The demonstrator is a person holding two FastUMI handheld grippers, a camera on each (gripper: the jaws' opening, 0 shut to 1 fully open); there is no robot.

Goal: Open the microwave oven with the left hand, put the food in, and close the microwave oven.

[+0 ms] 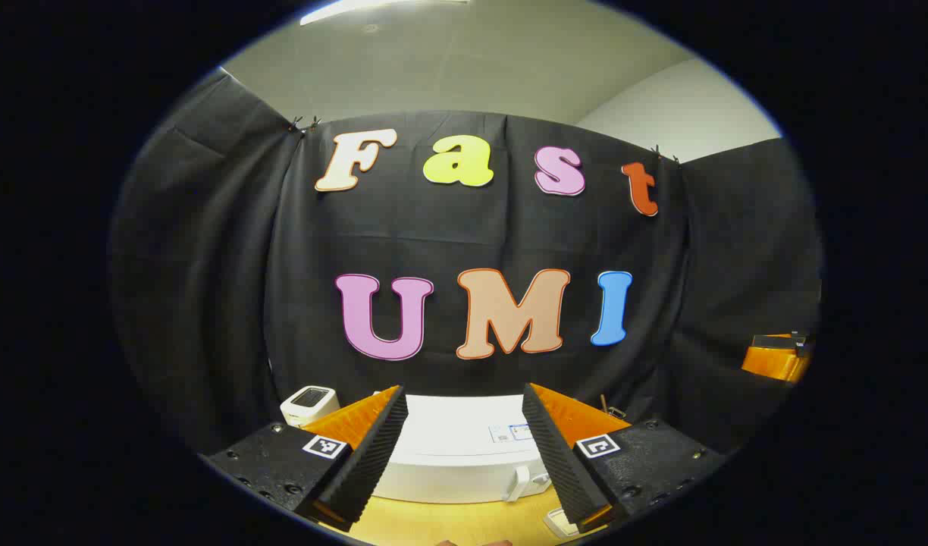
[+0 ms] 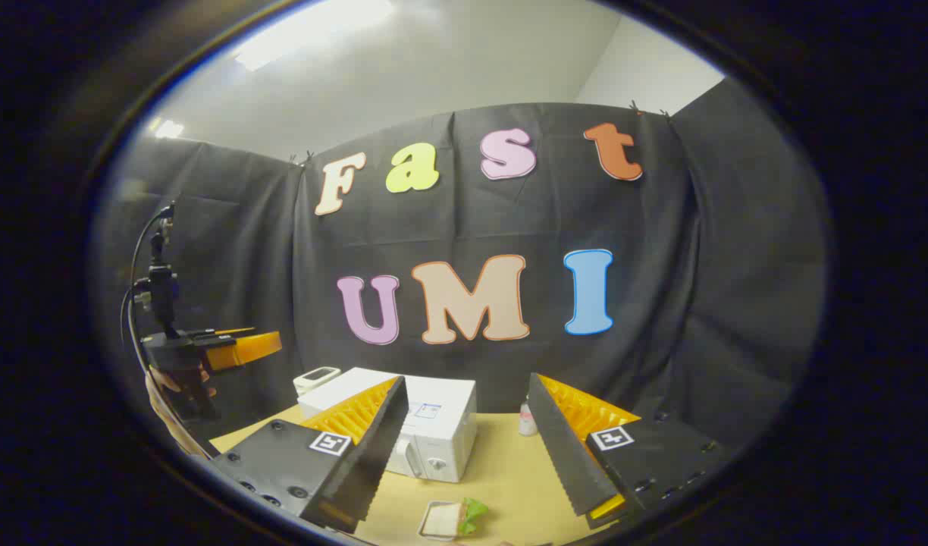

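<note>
A white microwave oven [image 1: 464, 455] stands on the wooden table with its door closed and a handle [image 1: 518, 481] at its front right. My left gripper [image 1: 464, 390] hovers open above and in front of it, nothing between its fingers. In the right gripper view the microwave oven [image 2: 434, 425] sits left of centre, and the food [image 2: 450, 519], a sandwich with a green leaf in a small tray, lies on the table in front. My right gripper [image 2: 465, 379] is open and empty above the food. The left gripper [image 2: 233, 345] shows at far left, raised, held by a hand.
A small white device [image 1: 310, 404] stands left of the microwave oven by the wall. A little bottle [image 2: 525, 419] stands on the table [image 2: 502, 478] right of the oven. The right gripper [image 1: 775, 356] appears at the far right edge of the left gripper view.
</note>
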